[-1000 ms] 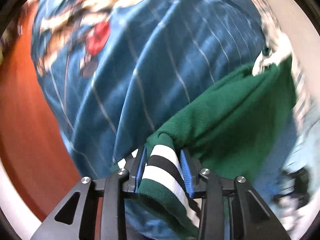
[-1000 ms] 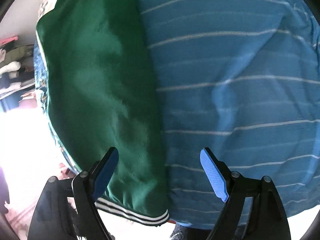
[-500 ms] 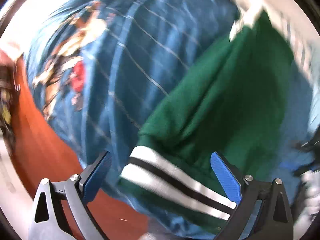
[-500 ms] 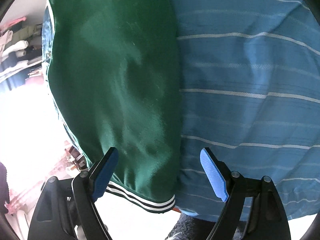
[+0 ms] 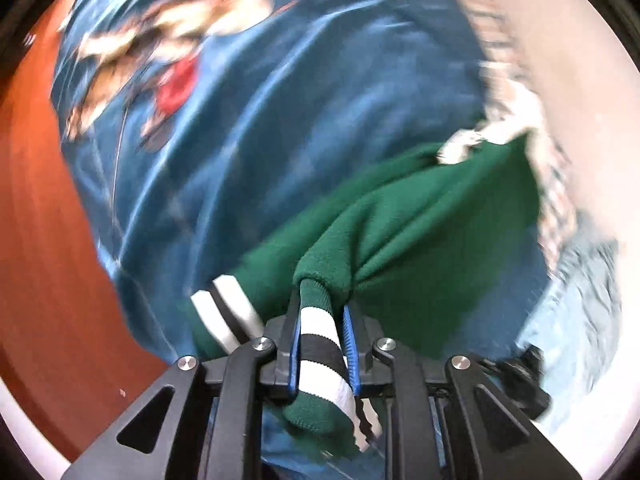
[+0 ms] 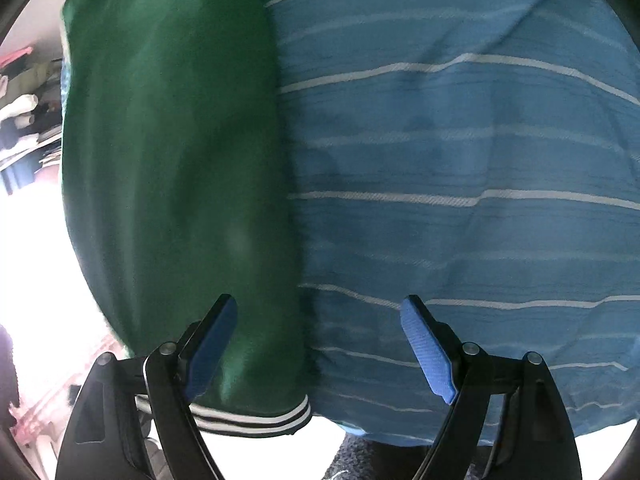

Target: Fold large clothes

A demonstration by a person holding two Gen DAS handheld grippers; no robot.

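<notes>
A dark green garment with a black-and-white striped cuff lies on a blue cloth with thin white stripes. My left gripper is closing; its blue pads press on the bunched cuff, lifting the green fabric into a ridge. A second striped edge shows left of the fingers. In the right wrist view the green garment lies flat along the blue cloth, its striped hem at the near edge. My right gripper hovers open over the seam between them, nothing between its pads.
A red-brown surface borders the blue cloth on the left. The cloth carries a printed figure with a red patch. Pale blue fabric lies at the right. Shelves with clothes stand far left in the right wrist view.
The left jaws sprang wide open, dropping the cuff, then closed on it again, gathering more green fabric. The right gripper sank closer to the garment, still open.
</notes>
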